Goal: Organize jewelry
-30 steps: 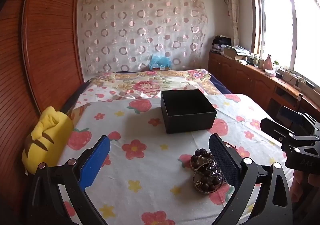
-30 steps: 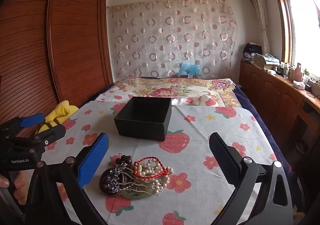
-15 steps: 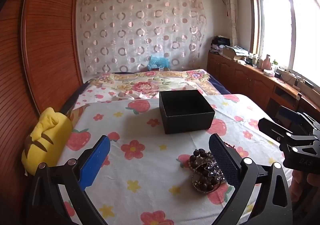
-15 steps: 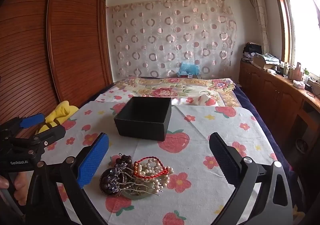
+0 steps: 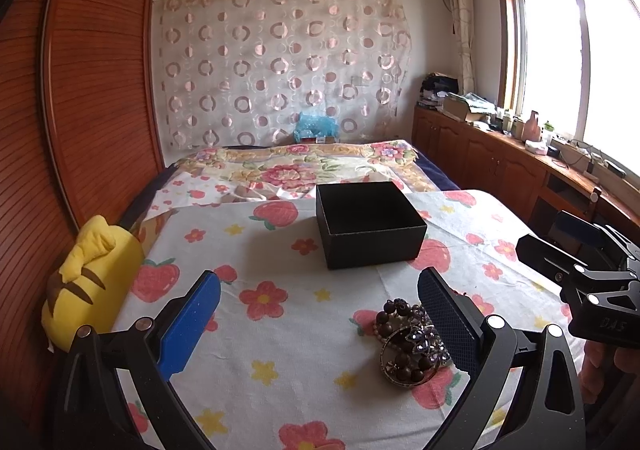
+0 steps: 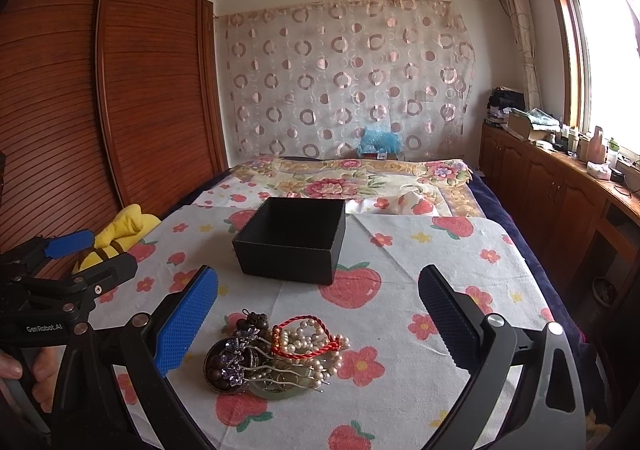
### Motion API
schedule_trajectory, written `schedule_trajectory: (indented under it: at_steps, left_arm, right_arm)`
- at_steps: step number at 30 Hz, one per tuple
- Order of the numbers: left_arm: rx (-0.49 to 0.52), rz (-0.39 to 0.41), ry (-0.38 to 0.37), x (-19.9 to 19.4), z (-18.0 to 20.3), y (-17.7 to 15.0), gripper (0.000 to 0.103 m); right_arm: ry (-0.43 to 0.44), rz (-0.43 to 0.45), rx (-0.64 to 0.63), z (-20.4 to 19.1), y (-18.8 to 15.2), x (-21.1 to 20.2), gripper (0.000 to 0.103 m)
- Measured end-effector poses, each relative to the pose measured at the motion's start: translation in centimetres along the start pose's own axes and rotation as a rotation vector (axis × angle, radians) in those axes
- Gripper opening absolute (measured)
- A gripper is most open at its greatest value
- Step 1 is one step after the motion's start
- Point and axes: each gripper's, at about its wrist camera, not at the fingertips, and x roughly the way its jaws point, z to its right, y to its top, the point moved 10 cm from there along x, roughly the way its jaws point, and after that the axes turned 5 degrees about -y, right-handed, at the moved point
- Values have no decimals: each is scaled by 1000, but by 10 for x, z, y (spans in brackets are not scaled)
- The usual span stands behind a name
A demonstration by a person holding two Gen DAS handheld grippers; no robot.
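Observation:
A heap of jewelry (image 6: 276, 358) lies on the strawberry-print cloth: dark bead bracelets, a purple flower hairpin, white pearls, a red cord and a pale green bangle. In the left wrist view the jewelry heap (image 5: 412, 346) sits just inside the right finger. Beyond the heap stands an open, empty black box (image 6: 294, 244), also the black box (image 5: 368, 221) in the left wrist view. My left gripper (image 5: 318, 320) is open above the cloth, holding nothing. My right gripper (image 6: 318, 314) is open too, with the heap low between its fingers, nearer the left one.
A yellow plush (image 5: 86, 282) lies at the cloth's left edge beside a wooden wardrobe (image 5: 92, 89). A floral bedspread (image 5: 296, 165) lies behind the box. Wooden cabinets (image 6: 560, 193) with clutter run under the window on the right. A person's hand (image 6: 24, 378) holds the left gripper's handle.
The left wrist view has shifted slightly, so the box and jewelry sit a little further left. The right gripper and the jewelry have hardly moved.

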Motion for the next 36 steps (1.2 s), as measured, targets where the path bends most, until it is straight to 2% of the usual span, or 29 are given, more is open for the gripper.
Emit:
schedule_trajectory:
  at_steps: [8, 17, 36]
  left_arm:
    - [-4, 4, -2, 4, 8, 6, 96]
    - [-6, 7, -15, -11, 18, 15, 96]
    - [-4, 9, -14, -11, 17, 13, 96]
  right_arm:
    - [0, 1, 2, 0, 3, -2, 101]
    - [-1, 5, 2, 1, 6, -5, 101]
    - [0, 10, 2, -3, 12, -9, 101]
